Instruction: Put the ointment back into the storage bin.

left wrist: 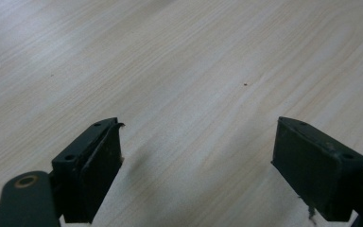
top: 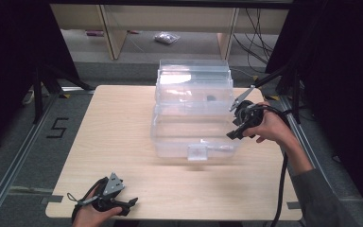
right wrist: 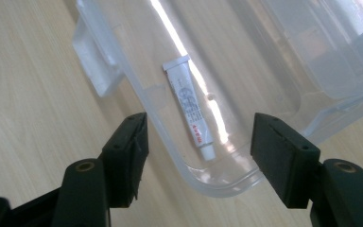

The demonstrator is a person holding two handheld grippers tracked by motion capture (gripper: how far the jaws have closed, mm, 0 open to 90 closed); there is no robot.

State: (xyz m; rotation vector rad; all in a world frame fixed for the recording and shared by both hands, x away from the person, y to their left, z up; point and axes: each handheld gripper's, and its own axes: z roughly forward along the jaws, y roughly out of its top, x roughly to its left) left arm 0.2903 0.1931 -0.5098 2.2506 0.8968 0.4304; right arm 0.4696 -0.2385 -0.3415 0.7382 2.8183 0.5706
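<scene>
Two grippers in play. Right gripper [right wrist: 196, 156] sits at the near right corner of the clear bin [top: 170, 142], jaws apart, nothing between the pads but the bin's rim corner below them. Small white tube [right wrist: 190, 106] lies flat inside the bin, just ahead of the jaws, cap end toward the tool. Left gripper [left wrist: 196, 165] is parked low over the bare table [left wrist: 179, 56], jaws wide, holding nothing, well apart from the bin.

Risks, my read: a jaw could catch the rim w/ any sideways move and drag the light bin. Hinged lid [top: 194, 78] stands open behind, beyond the tube; probably stable, hard to tell thru clear plastic. Front latch tab [right wrist: 94, 66] is off to the tool's left, not blocking. Rim is the main obstacle btw jaws and tube.
</scene>
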